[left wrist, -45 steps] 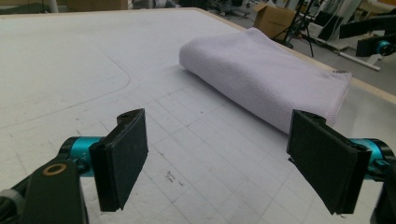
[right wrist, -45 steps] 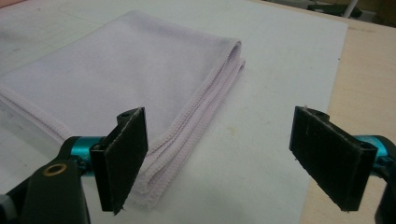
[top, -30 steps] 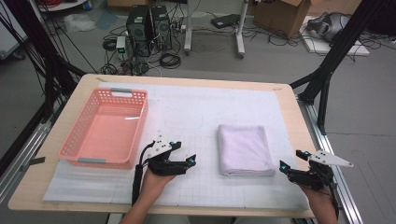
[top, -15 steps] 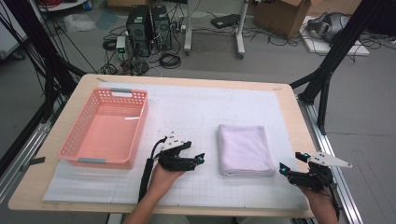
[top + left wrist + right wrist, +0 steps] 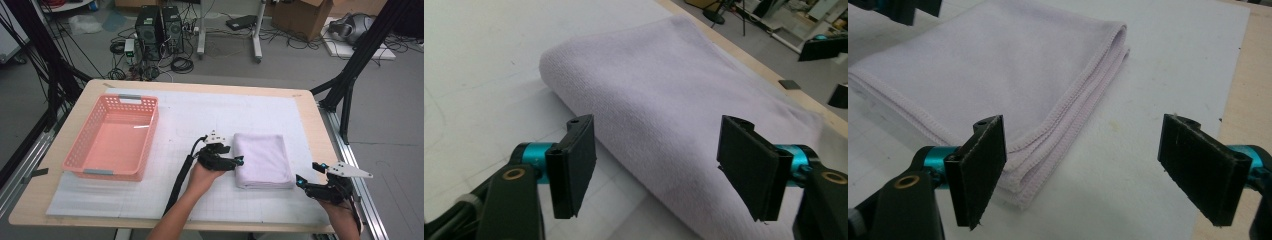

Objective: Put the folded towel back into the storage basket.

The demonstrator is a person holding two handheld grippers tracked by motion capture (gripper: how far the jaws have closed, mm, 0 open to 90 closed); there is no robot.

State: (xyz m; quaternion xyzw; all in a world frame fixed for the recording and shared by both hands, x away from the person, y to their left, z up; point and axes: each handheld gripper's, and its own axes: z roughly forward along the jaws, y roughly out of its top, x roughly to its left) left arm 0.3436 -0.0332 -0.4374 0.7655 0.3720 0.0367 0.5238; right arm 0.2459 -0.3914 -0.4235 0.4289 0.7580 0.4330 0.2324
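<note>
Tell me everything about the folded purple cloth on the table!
The cloth is pale lilac, soft and fuzzy like a microfibre towel. It is folded into a flat, thick rectangle with several layers, and its stitched hems stack up at one corner. One long side is a smooth rounded fold. It lies flat on the white mat, to the right of the pink basket. The left tongs are open right at its folded edge, and the right tongs wait open near its corner.
</note>
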